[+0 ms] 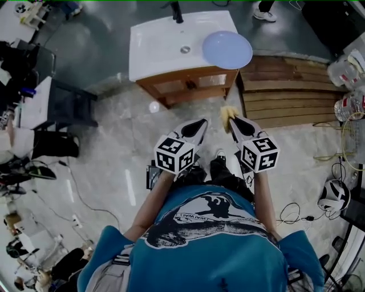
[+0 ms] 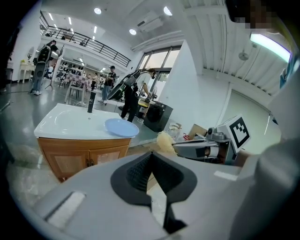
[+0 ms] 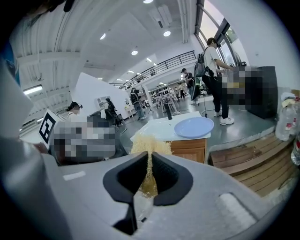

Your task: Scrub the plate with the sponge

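A pale blue plate [image 1: 227, 49] lies on the right end of the white sink top [image 1: 154, 48], overhanging its edge; it also shows in the left gripper view [image 2: 121, 127] and the right gripper view [image 3: 193, 126]. My right gripper [image 1: 232, 122] is shut on a yellowish, fibrous sponge [image 1: 228, 113], whose tuft sticks out past the jaws [image 3: 149, 143]. My left gripper [image 1: 199, 126] is beside it, shut with nothing between its pads [image 2: 151, 154]. Both grippers are held over the floor, well short of the sink. The sponge [image 2: 165, 142] shows to the left gripper's right.
The sink sits on a wooden cabinet [image 1: 188, 85] with a black tap [image 1: 177, 11] at the back. A wooden pallet [image 1: 285, 91] lies right of it, with plastic bottles [image 1: 347, 74] beyond. Cables trail on the floor at the right [image 1: 296, 214]. People stand farther off.
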`<state>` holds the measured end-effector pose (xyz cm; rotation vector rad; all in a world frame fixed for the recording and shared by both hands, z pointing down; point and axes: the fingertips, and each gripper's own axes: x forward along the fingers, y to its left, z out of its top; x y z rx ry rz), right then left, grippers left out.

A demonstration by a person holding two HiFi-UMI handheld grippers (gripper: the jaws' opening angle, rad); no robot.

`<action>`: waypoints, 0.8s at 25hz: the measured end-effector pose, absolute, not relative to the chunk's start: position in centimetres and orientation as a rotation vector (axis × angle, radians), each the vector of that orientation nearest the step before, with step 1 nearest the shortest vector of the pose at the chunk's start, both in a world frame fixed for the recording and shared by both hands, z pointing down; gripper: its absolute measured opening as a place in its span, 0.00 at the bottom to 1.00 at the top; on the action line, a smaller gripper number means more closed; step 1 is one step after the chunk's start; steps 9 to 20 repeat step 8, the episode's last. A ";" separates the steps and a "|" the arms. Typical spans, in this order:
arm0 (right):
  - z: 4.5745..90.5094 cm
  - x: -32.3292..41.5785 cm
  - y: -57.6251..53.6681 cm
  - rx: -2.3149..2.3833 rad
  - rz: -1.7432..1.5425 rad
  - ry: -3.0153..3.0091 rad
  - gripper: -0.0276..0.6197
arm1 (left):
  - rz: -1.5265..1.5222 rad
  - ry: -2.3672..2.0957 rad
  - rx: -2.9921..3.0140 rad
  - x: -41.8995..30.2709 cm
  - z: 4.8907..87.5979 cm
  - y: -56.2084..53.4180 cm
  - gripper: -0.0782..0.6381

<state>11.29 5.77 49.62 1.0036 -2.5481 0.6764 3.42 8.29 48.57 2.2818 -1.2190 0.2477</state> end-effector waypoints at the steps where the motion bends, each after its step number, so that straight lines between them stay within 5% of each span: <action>1: 49.6 11.2 5.8 1.008 0.677 -2.546 0.09 | 0.247 -1.215 2.285 3.3 48.6 8.3 0.13; 20: 49.7 10.0 6.0 1.013 0.659 -2.532 0.09 | 0.236 -1.213 2.284 1.8 48.7 8.2 0.13</action>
